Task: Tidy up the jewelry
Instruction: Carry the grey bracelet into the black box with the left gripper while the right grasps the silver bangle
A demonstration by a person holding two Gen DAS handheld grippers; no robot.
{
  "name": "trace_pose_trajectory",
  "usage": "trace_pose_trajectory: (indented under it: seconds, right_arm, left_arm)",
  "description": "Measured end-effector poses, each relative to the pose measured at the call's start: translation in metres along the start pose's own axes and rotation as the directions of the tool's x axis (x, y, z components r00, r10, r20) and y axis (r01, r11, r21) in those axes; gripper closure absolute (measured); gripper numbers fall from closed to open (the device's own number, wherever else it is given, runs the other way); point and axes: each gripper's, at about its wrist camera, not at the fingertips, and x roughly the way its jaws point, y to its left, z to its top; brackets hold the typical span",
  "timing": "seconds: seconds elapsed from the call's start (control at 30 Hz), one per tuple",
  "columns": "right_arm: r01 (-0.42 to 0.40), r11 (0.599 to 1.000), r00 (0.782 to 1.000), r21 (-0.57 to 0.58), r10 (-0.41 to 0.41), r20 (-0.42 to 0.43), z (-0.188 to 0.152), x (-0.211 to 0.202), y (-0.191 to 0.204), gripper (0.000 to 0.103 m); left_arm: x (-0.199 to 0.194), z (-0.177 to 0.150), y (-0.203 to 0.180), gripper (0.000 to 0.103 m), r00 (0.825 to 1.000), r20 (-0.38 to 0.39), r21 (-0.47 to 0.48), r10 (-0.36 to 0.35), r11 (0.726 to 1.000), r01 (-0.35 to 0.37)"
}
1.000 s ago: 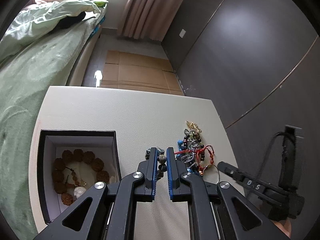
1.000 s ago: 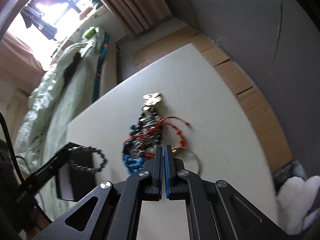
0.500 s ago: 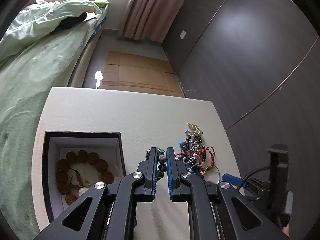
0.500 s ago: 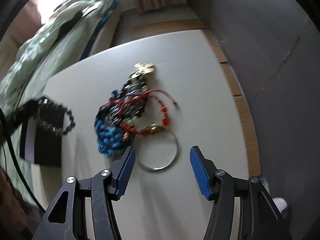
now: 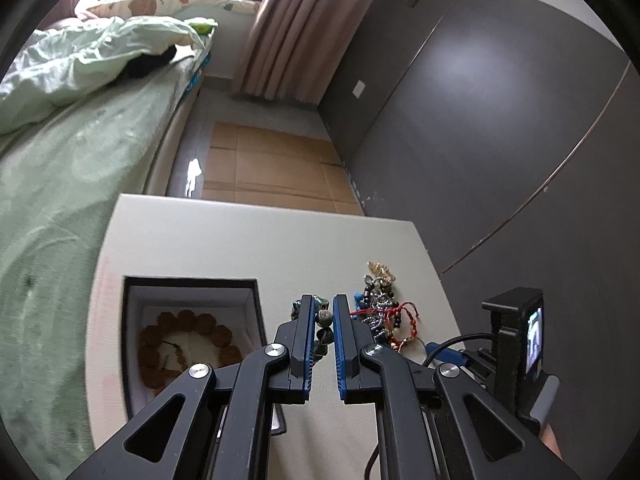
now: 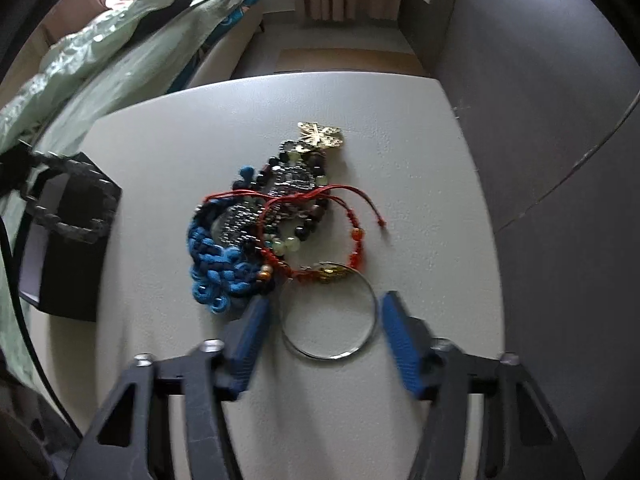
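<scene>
My left gripper (image 5: 323,312) is shut on a dark stone bead bracelet (image 5: 322,325) and holds it above the table, just right of the open black jewelry box (image 5: 192,282). A brown bead bracelet (image 5: 176,320) lies in the box. In the right wrist view the dark bracelet (image 6: 66,196) hangs over the box (image 6: 72,280). My right gripper (image 6: 324,308) is open wide, its fingers either side of a thin silver bangle (image 6: 332,354). Behind the bangle lies a tangled pile: blue cord bracelet (image 6: 216,264), red cord bracelet (image 6: 320,208), a gold piece (image 6: 322,136).
The white table (image 6: 420,160) has its right edge close to a dark grey wall (image 5: 500,120). A bed with green bedding (image 5: 60,160) runs along the left. Cardboard (image 5: 272,168) covers the floor beyond the table. The right gripper's body (image 5: 512,344) shows in the left wrist view.
My right gripper opened from shut and moved in over the silver bangle. My left gripper, still holding the dark bracelet, shifted slightly toward the box.
</scene>
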Motion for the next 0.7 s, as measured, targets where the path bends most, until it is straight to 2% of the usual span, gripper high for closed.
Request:
trace_pose_trajectory:
  seconds: [0.17,0.4,0.53,0.7]
  right_arm:
    - [-0.056,0.998,0.998,0.040,0.056,0.008,-0.003,-0.008,-0.005,0.052]
    - [-0.131,0.987,0.987,0.098,0.120,0.106,0.000,-0.035,-0.006,0.052]
    - [-0.202,0.974,0.970,0.103,0.184,0.156,0.004,-0.047,0.002,0.052]
    - [-0.261,0.960,0.953,0.099,0.240,0.186,0.007,-0.050,0.022,0.052]
  left_arm:
    - [-0.020,0.000,0.005,0.094,0.999,0.040,0.001,0.008,1.000,-0.008]
    - [-0.033,0.003,0.024,0.094,0.997,0.068,-0.013,0.036,0.999,-0.035]
    - [-0.031,0.004,0.035,0.094,0.997,0.059,-0.027,0.050,0.998,-0.048]
    - [-0.019,0.002,0.048,0.093,0.998,0.004,-0.058,0.056,0.997,-0.055]
